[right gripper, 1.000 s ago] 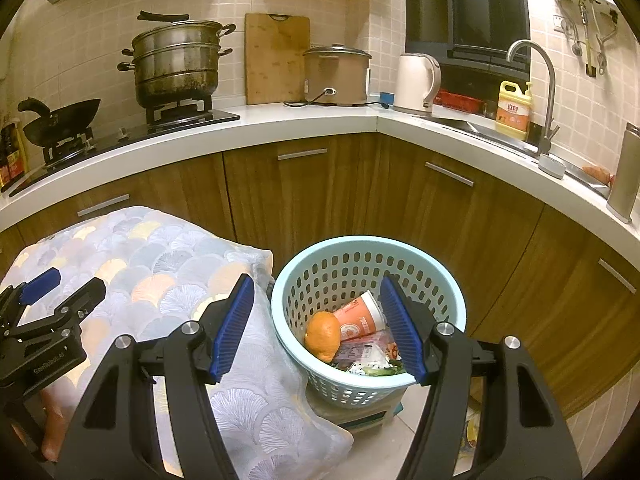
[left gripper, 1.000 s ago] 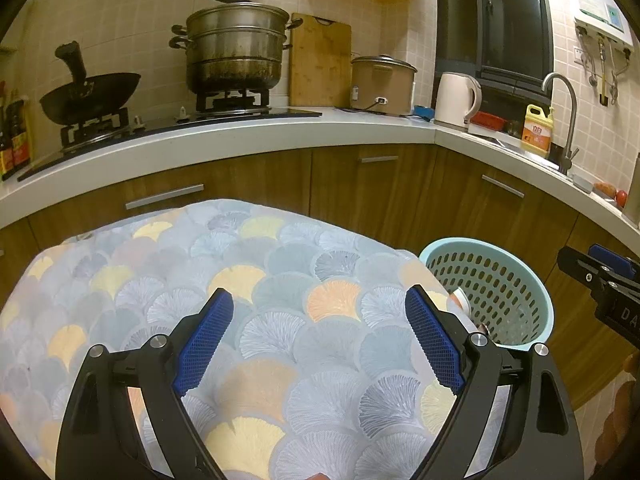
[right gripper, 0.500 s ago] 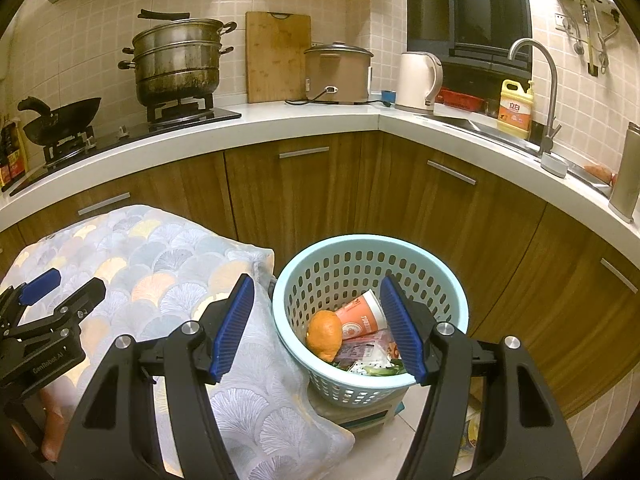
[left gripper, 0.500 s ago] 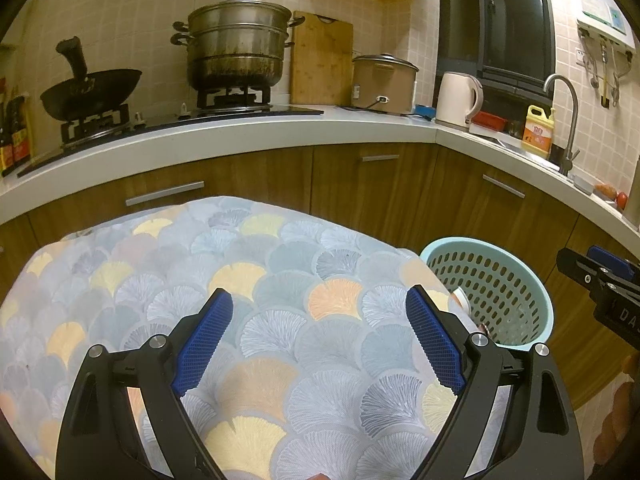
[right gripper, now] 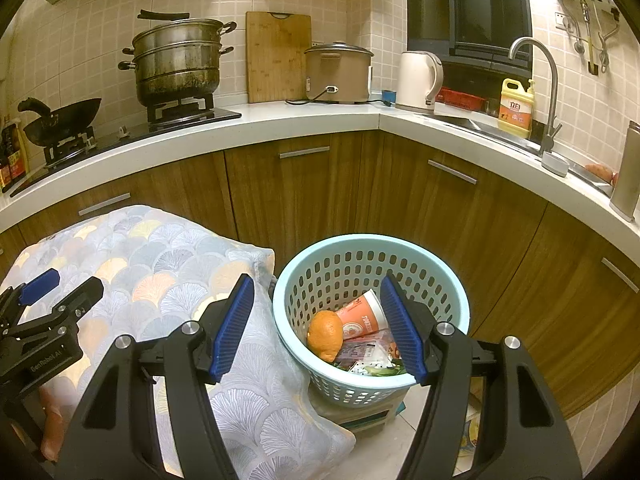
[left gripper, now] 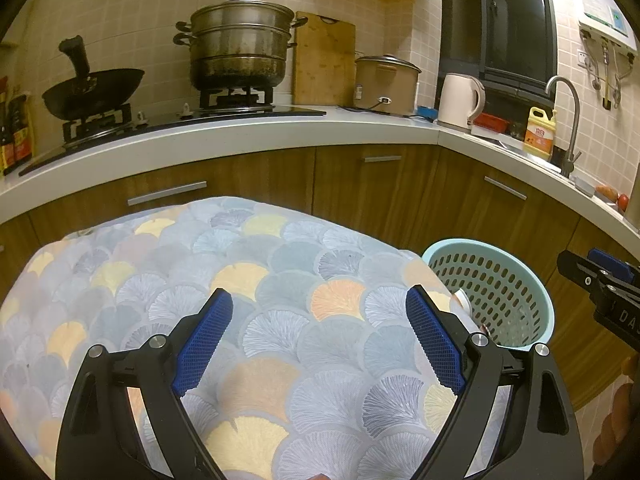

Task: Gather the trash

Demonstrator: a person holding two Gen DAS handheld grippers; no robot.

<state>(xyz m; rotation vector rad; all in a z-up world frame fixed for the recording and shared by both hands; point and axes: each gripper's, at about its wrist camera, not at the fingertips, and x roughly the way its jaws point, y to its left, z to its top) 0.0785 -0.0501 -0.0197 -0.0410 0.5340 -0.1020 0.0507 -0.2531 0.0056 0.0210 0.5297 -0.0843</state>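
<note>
While both jaws gape empty | trash (right gripper: pixel 352 340) in basket (right gripper: pixel 320 252) below right gripper (right gripper: pixel 316 324)

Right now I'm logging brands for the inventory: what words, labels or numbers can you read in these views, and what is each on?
"GenRobot.AI": on the black body of the left gripper.
"DA", cut off at the frame edge: on the black body of the right gripper.
Yellow detergent bottle: red label, characters too blurred.
Orange paper cup in the light blue plastic basket: print too small.

Steamer pot (right gripper: pixel 178 62) on stove; kettle (right gripper: pixel 418 80) beside rice cooker (right gripper: pixel 338 74).
</note>
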